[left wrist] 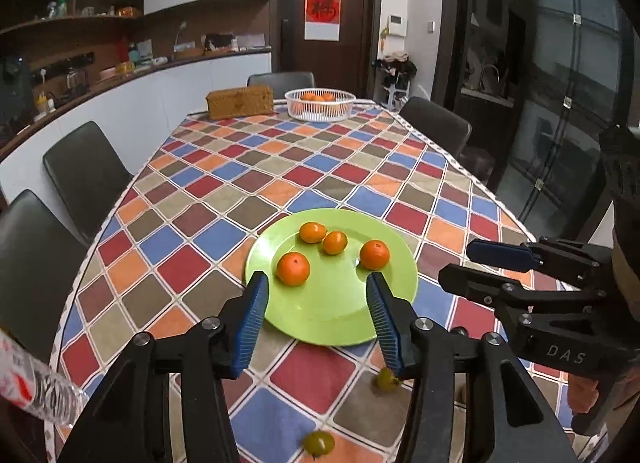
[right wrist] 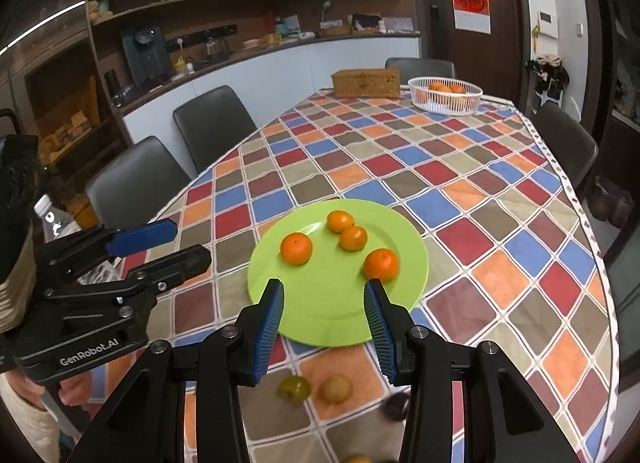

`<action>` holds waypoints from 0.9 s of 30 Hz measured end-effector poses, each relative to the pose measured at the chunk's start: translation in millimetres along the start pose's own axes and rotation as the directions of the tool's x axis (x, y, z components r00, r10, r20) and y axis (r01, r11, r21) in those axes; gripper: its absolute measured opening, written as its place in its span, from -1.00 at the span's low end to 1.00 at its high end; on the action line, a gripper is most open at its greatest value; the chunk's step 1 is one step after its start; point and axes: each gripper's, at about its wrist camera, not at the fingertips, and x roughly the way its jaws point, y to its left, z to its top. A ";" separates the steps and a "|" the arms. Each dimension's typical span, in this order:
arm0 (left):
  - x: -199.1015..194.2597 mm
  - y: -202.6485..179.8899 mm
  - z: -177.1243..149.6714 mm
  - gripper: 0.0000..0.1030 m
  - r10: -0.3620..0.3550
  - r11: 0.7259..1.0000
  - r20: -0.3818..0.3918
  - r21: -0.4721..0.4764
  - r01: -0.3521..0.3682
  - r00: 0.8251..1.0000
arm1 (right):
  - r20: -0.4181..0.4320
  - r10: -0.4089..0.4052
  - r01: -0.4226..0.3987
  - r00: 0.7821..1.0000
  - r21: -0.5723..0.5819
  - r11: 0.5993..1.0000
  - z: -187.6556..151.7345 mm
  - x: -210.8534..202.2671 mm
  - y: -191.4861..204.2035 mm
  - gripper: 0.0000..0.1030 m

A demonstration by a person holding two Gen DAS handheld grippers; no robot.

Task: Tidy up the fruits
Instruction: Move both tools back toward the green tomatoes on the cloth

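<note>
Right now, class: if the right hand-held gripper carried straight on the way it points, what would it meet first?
Probably the green plate. The right hand-held gripper, jaws open and empty, aims down at the plate's bare near part, short of the four oranges. Depth is hard to judge in this fisheye view.

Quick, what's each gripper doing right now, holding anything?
Left gripper: open, nothing between its fingers, above the green plate.
Right gripper: open, also empty.
</note>
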 end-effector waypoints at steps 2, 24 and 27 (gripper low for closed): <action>-9.6 -0.6 -4.7 0.03 0.006 1.000 0.018 -0.005 -0.006 1.000 | 0.014 0.000 0.000 1.000 -0.003 1.000 -5.1 -6.1 4.2 -0.17; -28.5 7.9 -86.3 0.13 0.066 0.995 -0.057 -0.065 -0.069 0.996 | -0.077 0.035 -0.035 0.996 -0.005 0.999 -73.5 3.1 31.7 -0.17; -23.6 8.6 -95.5 0.13 0.075 0.994 -0.075 -0.068 -0.080 0.994 | -0.101 0.034 -0.034 0.994 -0.001 0.999 -80.7 10.1 31.7 -0.17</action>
